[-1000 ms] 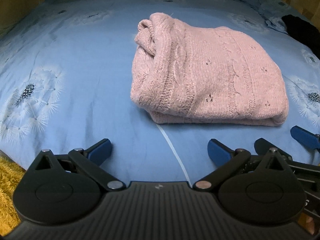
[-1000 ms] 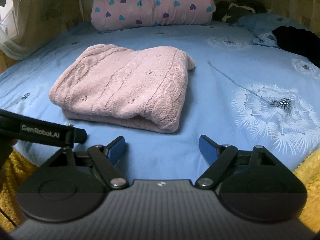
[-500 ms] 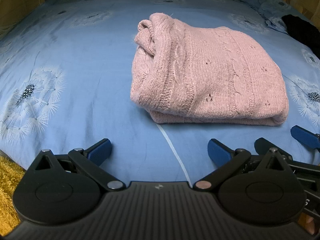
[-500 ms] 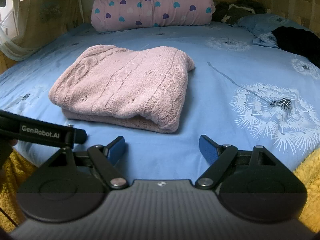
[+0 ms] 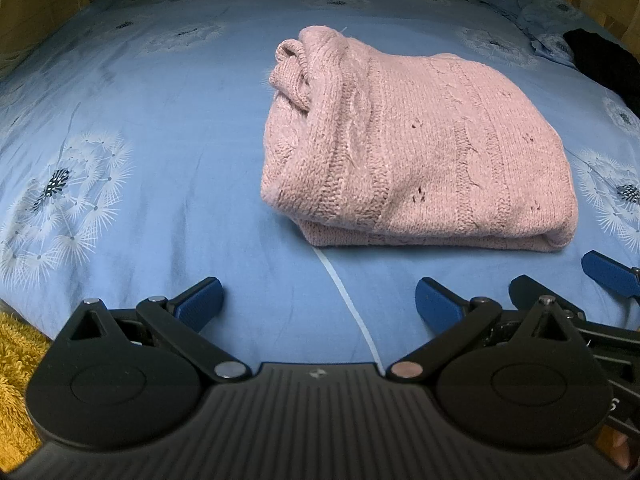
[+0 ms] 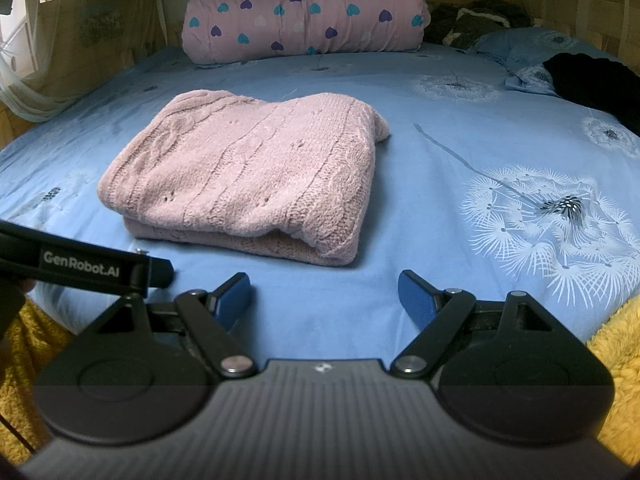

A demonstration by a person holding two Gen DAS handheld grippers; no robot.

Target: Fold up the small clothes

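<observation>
A pink knitted sweater (image 5: 416,152) lies folded into a thick rectangle on the blue bed sheet (image 5: 160,120); it also shows in the right wrist view (image 6: 248,180). My left gripper (image 5: 318,300) is open and empty, held near the bed's front edge, short of the sweater. My right gripper (image 6: 324,296) is open and empty, also in front of the sweater. The right gripper's blue fingertips (image 5: 608,274) show at the right of the left wrist view. The left gripper's black body (image 6: 88,268) shows at the left of the right wrist view.
A pink pillow with hearts (image 6: 304,12) lies at the head of the bed. Dark clothing (image 6: 592,80) and a blue pillow (image 6: 516,44) lie at the far right. A yellow fluffy blanket (image 6: 616,344) hangs at the bed's front edge.
</observation>
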